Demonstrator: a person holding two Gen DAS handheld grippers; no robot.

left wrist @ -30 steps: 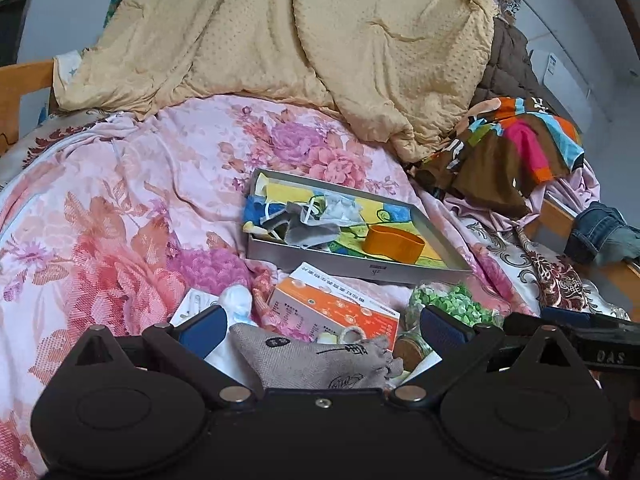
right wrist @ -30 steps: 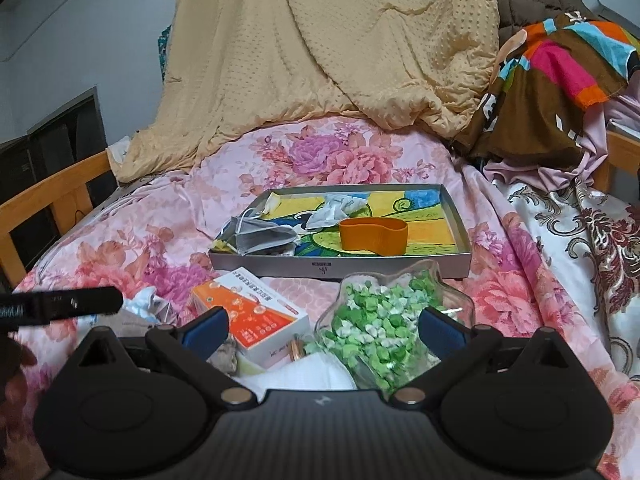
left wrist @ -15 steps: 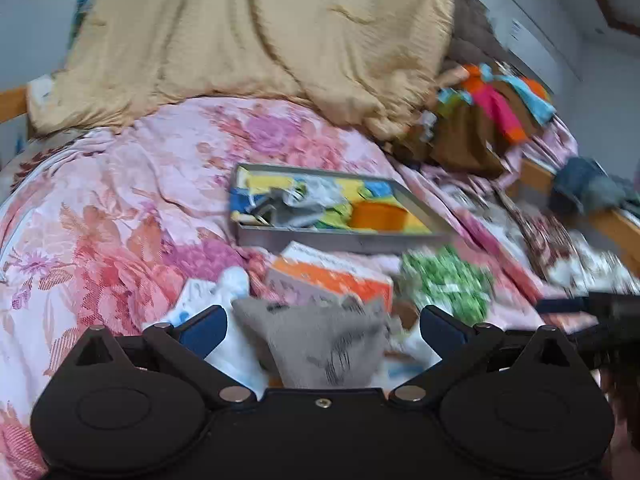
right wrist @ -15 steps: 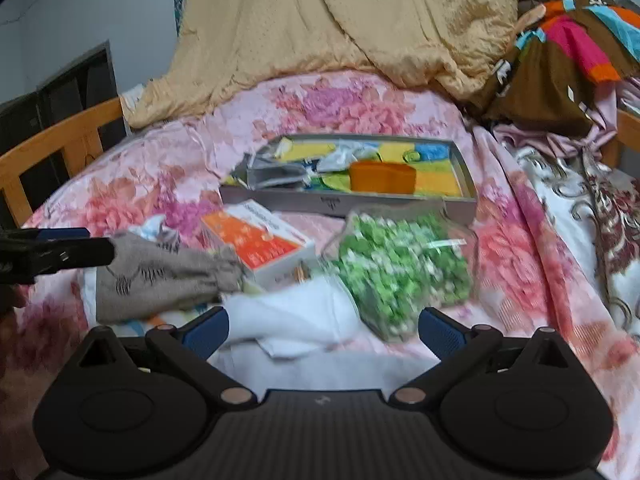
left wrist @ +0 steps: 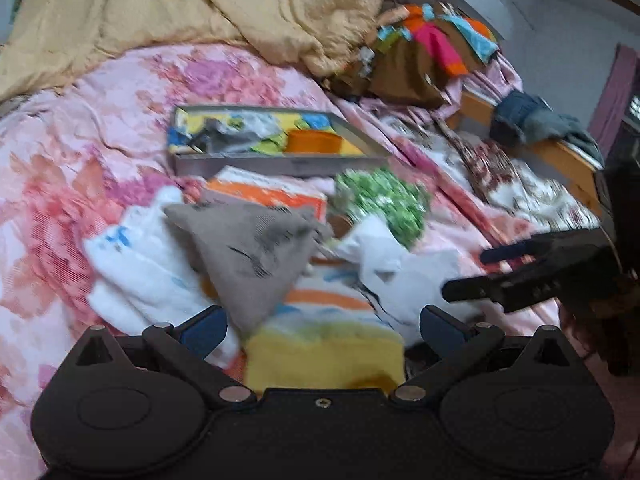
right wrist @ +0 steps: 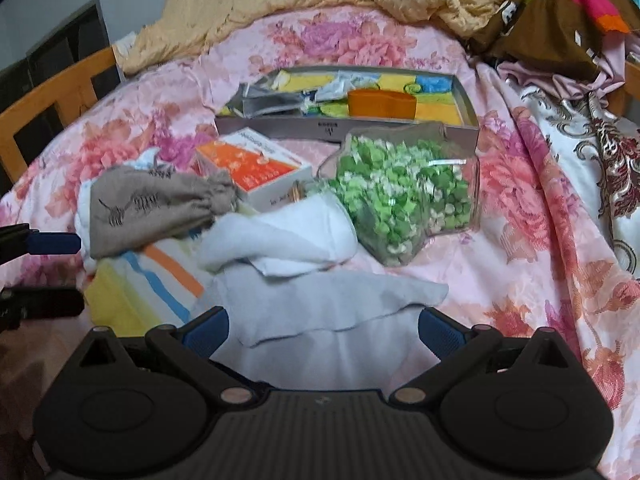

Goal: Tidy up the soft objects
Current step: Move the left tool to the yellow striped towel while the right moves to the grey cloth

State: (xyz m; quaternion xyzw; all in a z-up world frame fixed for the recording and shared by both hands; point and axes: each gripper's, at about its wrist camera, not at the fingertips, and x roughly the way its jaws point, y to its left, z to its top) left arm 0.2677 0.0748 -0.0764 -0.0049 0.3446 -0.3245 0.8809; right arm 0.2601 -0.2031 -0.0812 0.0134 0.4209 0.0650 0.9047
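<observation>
Both tongs wide open, gripping nothing: left tongs (left wrist: 322,326) over a striped towel (left wrist: 320,344), right tongs (right wrist: 323,326) over a white cloth (right wrist: 320,300). Grey pouch (right wrist: 156,208) lying on the floral bed (right wrist: 520,240), just beside an orange box (right wrist: 256,168).

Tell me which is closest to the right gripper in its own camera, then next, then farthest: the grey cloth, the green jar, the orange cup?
1. Grey cloth: lying just ahead of the open jaws.
2. Green jar: farther out, slightly right.
3. Orange cup: farthest, inside the tray.
</observation>
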